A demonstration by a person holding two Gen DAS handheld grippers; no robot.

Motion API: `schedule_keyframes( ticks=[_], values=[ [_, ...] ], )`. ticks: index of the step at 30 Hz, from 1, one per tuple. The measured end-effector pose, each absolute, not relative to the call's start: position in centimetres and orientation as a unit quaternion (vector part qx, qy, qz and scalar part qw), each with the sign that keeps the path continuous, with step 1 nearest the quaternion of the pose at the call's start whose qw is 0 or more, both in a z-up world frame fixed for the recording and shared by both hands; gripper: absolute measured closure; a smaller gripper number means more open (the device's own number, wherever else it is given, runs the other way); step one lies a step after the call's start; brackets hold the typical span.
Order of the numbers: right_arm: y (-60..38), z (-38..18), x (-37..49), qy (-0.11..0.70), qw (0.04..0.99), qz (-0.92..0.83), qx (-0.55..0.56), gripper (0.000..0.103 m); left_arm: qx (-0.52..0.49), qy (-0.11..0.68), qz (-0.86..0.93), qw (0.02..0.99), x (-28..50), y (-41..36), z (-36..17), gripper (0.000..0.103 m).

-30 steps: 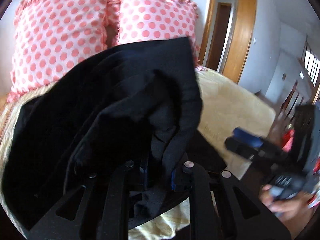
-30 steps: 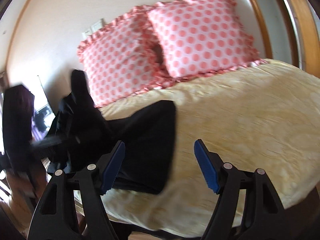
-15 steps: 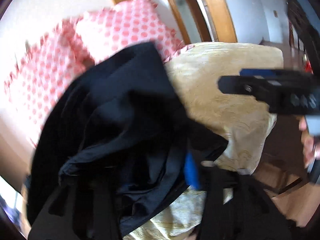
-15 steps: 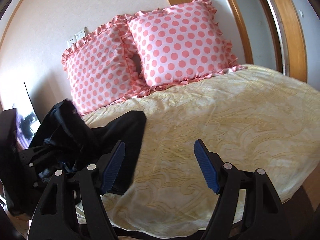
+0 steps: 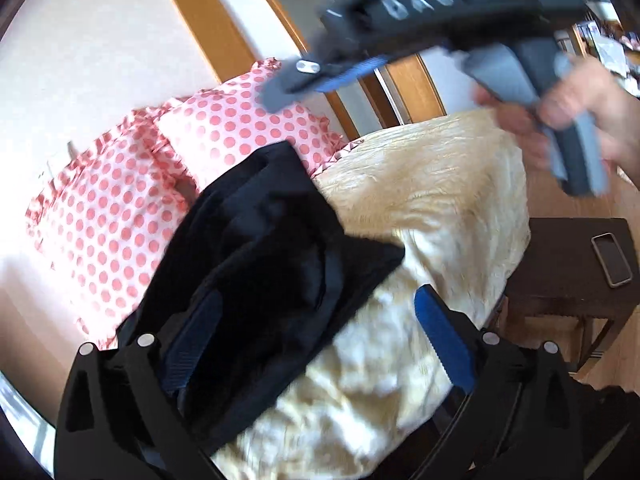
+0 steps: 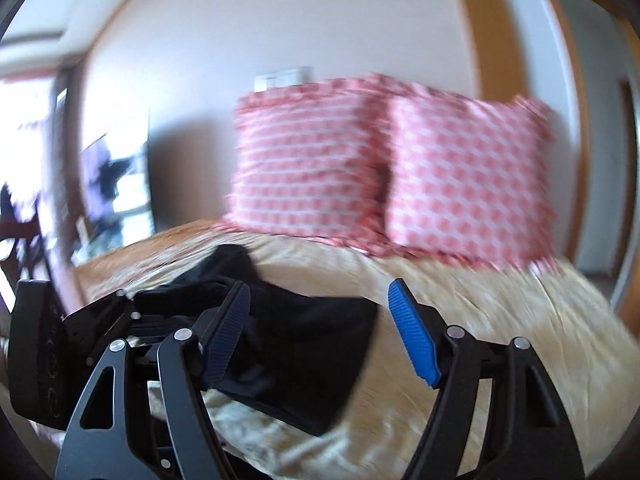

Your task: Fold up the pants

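Observation:
The black pants lie bunched on the yellow bedspread near the bed's front edge; they also show in the right wrist view. My left gripper is open just above them, its left finger over the cloth, gripping nothing. My right gripper is open and empty above the pants; it appears in the left wrist view, held high by a hand. The left gripper's body shows at the left of the right wrist view.
Two pink polka-dot pillows stand against the wall at the head of the bed. A dark side table with a phone stands by the bed. A wooden door frame is behind.
My left gripper has opened and let go of the pants, which now lie on the bed. My right gripper has swung up and to the left, over the pants.

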State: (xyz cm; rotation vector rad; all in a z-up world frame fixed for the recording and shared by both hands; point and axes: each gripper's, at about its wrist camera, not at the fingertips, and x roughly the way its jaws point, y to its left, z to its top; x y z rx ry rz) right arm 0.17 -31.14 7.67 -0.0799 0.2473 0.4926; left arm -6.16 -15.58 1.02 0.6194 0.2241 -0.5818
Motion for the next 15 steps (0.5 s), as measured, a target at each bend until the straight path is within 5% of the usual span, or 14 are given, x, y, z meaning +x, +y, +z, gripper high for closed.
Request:
schedule_keyframes(
  ticks=[2, 9, 15],
  values=[
    [-27.5, 8.4, -0.1, 0.115, 0.947, 0.284, -0.100, 0.016, 0.287, 0.126, -0.276, 0.909, -6.6, -13.7, 0.9, 0.006],
    [-16.3, 5.6, -1.1, 0.119, 0.874, 0.389, -0.268, 0.016, 0.188, 0.211, -0.166, 0.945, -5.8, -3.0, -0.2, 0.005],
    [-9.5, 0.6, -1.1, 0.134, 0.840, 0.389, -0.355, 0.030, 0.131, 0.232, -0.087, 0.960, -5.6, 2.4, -0.6, 0.003]
  ],
)
